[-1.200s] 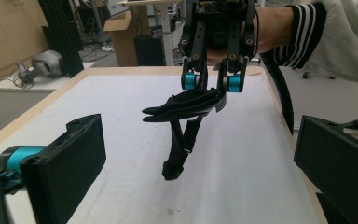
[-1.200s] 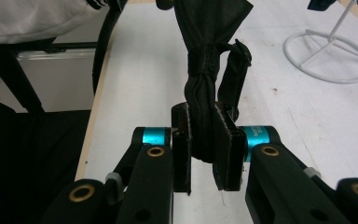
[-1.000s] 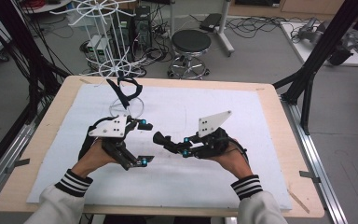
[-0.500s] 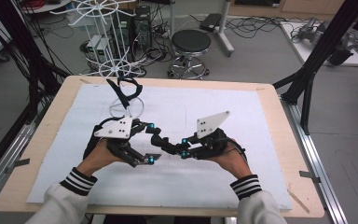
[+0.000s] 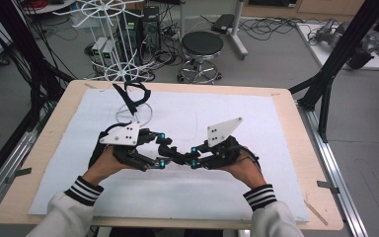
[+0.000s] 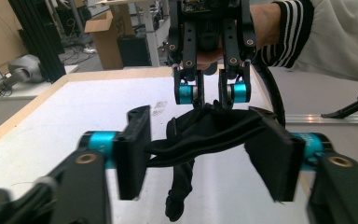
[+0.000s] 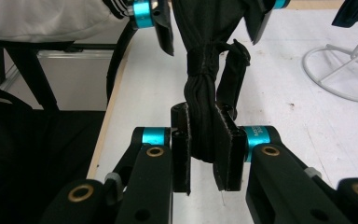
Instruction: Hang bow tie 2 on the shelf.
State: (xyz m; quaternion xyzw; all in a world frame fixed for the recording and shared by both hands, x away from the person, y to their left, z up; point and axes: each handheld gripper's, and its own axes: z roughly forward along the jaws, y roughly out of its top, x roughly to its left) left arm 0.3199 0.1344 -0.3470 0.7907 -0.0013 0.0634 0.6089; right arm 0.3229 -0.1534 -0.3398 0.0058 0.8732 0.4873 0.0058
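Behind the table sit a round black stool [image 5: 202, 44], a white wire rack [image 5: 106, 29] and lots of cables on the grey floor. Closer in, a wooden table [image 5: 296, 128] has a white sheet [image 5: 256, 113] spread over it. A person in white sleeves with striped cuffs holds a claw in each hand, low over the sheet near the front of the table, with the two tips close together.

Between the claws hangs a small black cloth [image 6: 205, 133], lifted off the sheet. The right claw [image 7: 206, 144] is closed tight on one bunched end of it. The left claw [image 6: 209, 158] has just been closing, and the cloth runs across between its jaws. Its left pad touches the cloth, but the jaws are not yet squeezed together, so this claw counts as open.

Farther back on the sheet stands a white wire stand [image 5: 134, 114] with another dark cloth [image 5: 131, 96] hanging on it, well apart from the hands
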